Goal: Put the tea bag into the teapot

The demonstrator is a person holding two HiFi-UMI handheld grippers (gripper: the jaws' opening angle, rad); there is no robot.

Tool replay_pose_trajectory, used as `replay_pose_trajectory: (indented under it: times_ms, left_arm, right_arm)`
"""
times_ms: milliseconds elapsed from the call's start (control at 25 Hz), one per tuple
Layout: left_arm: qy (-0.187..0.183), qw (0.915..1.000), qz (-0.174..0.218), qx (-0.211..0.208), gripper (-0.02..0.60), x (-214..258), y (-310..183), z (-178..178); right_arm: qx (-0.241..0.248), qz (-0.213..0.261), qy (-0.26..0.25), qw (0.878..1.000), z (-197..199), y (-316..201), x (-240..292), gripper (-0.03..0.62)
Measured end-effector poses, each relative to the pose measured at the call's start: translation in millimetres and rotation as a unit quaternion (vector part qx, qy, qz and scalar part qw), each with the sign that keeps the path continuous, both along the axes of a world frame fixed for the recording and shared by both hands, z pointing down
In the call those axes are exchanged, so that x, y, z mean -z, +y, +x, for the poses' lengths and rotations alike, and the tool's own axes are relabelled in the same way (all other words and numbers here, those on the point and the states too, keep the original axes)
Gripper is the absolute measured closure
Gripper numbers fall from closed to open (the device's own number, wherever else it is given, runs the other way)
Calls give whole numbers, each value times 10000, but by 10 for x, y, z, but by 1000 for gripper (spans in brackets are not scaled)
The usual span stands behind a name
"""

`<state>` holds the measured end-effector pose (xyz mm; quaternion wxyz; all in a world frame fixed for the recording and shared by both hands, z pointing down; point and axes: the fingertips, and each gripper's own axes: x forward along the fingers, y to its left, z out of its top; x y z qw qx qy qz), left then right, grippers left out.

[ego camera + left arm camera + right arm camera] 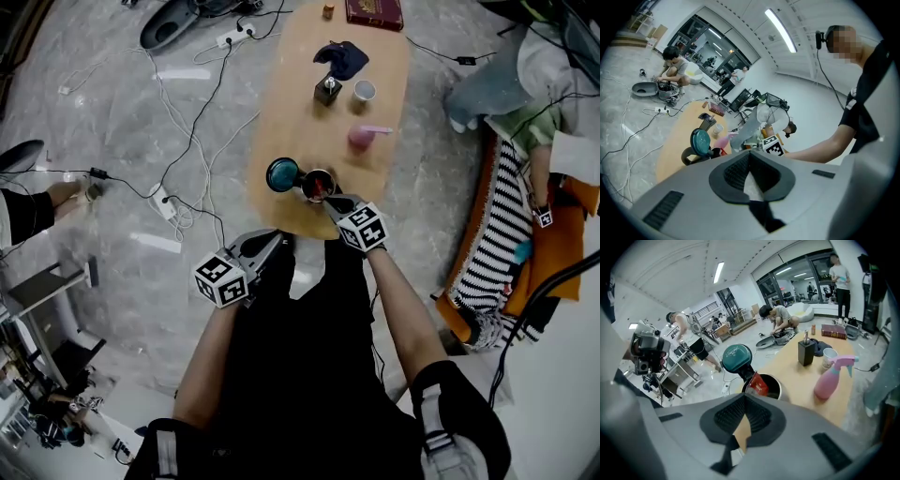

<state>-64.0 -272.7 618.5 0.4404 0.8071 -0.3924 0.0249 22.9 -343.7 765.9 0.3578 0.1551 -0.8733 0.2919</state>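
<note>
A dark teapot point(320, 185) stands at the near end of the wooden table point(281, 112), its teal lid point(282, 174) swung open to the left. My right gripper point(328, 199) reaches to the pot's mouth, shut on a red tea bag point(317, 190). In the right gripper view the tea bag point(759, 385) sticks up from the closed tips point(746, 395) over the teapot's dark opening point(774, 389), beside the lid point(736, 356). My left gripper point(279, 239) hangs shut and empty off the table's near edge. From the left gripper view point(750, 153), the teapot point(693, 155) is ahead.
Farther along the table stand a pink spray bottle point(361, 137), a white cup point(365, 91), a black box point(327, 90), a dark blue cloth point(343, 58) and a red box point(374, 12). Cables and a power strip point(164, 202) lie on the floor to the left.
</note>
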Motion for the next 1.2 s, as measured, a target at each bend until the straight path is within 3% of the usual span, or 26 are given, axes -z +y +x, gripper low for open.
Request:
replay_pose_trajectory:
  times_ms: [800,1200]
  left_arm:
    - [-71,9999,-92,2,571,-51,126,2]
    - [-33,9999,-141,-55,571,-110,146,61]
  right_arm:
    - [286,34,208,9994,-133,-118,-313,588]
    - [580,332,437,9968,-155,-73,-354,582]
